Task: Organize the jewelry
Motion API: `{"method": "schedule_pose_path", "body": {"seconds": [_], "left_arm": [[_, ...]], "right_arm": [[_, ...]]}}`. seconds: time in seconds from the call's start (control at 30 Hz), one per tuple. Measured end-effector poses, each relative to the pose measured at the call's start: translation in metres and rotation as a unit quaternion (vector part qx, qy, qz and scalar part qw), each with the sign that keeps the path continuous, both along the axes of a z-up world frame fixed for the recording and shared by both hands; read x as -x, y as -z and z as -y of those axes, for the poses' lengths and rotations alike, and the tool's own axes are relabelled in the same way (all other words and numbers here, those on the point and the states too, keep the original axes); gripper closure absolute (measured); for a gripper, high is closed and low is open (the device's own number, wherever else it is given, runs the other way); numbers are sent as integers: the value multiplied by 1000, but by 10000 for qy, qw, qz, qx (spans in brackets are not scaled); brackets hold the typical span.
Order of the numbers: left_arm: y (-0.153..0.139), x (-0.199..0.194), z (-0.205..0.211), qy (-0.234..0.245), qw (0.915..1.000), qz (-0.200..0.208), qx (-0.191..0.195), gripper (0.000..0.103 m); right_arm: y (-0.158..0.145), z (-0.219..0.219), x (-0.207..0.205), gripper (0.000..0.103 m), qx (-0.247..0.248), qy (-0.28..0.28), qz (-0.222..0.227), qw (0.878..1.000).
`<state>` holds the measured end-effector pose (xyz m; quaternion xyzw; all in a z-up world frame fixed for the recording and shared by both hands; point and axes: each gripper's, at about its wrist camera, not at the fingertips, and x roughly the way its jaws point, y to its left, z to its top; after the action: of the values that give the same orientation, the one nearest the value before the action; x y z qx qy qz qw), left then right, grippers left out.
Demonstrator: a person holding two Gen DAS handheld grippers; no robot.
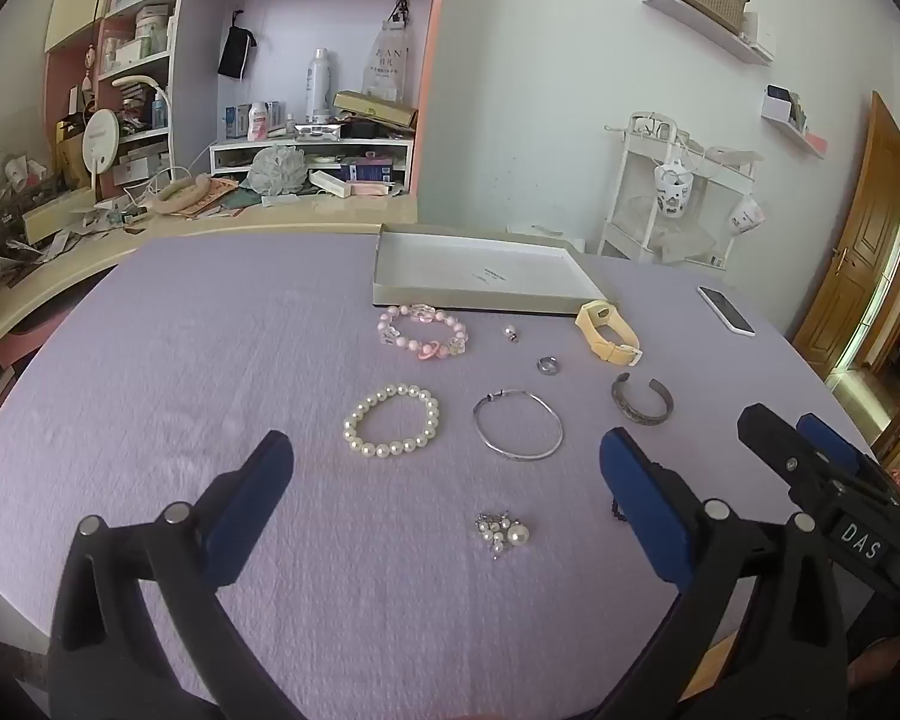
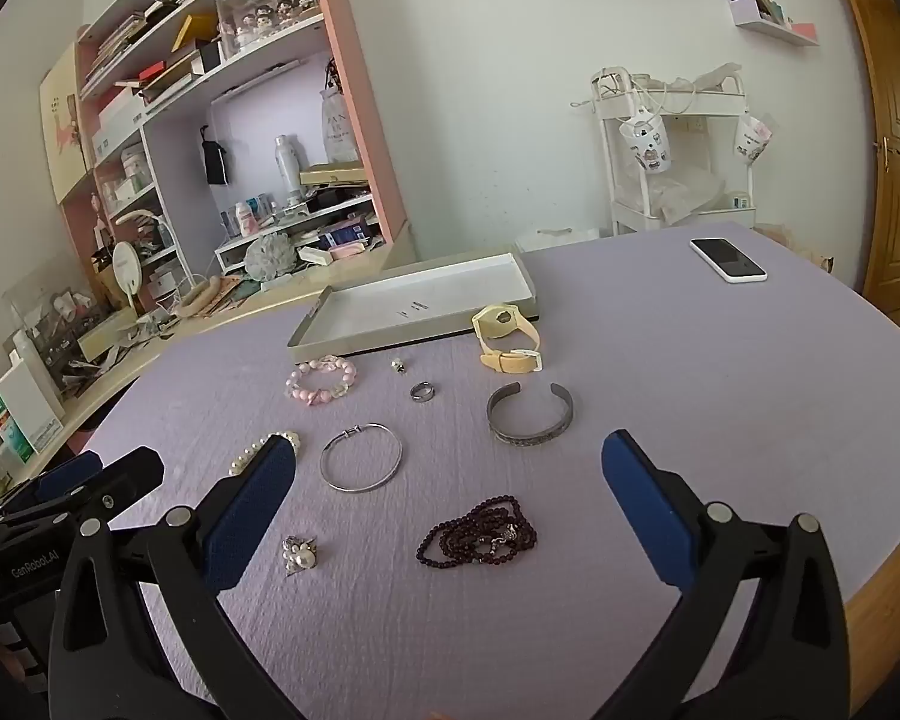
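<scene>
Jewelry lies spread on a lilac tablecloth [image 1: 150, 360]. A shallow open box [image 1: 426, 270] sits at the back. In front of it are a pink bead bracelet [image 1: 423, 333], a white pearl bracelet [image 1: 392, 420], a thin silver bangle [image 1: 517, 425], a ring [image 1: 548, 365], a small earring [image 1: 510, 333], a grey cuff [image 1: 642, 400], a yellow watch [image 1: 607, 333] and a pearl brooch [image 1: 504, 533]. A dark bead necklace [image 2: 480, 534] lies near the right gripper. My left gripper [image 1: 444, 462] is open above the cloth, holding nothing. My right gripper [image 2: 450, 462] is open too, and empty.
A white phone [image 2: 727, 260] lies at the far right of the table. Beyond the table stand a cluttered shelf unit [image 1: 306, 108], a white trolley [image 1: 678, 198] and a wooden door [image 1: 858, 264]. The table's wooden edge [image 2: 894, 570] shows at the right.
</scene>
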<state>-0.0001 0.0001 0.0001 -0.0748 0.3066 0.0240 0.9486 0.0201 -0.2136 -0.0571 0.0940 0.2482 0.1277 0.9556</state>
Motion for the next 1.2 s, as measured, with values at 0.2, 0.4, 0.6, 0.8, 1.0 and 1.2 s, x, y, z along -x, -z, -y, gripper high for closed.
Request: {"method": "schedule_pose_path", "body": {"seconds": [0.2, 0.4, 0.6, 0.8, 1.0, 1.2], "left_arm": [[0, 0, -1, -2, 10000, -25, -3, 2], [0, 0, 0, 11, 10000, -23, 3, 2], [0, 0, -1, -1, 10000, -31, 14, 2], [0, 0, -1, -7, 10000, -40, 16, 2], [0, 0, -1, -2, 10000, -42, 14, 2], [0, 0, -1, -5, 10000, -48, 20, 2]], "right_arm": [[0, 0, 0, 1, 2, 8, -2, 10000], [-1, -1, 1, 1, -6, 9, -6, 10000], [-1, -2, 2, 1, -8, 11, -2, 10000], [-2, -3, 3, 1, -2, 3, 3, 10000], [-1, -2, 2, 1, -8, 16, -2, 10000], [0, -2, 1, 1, -5, 13, -2, 10000]]}}
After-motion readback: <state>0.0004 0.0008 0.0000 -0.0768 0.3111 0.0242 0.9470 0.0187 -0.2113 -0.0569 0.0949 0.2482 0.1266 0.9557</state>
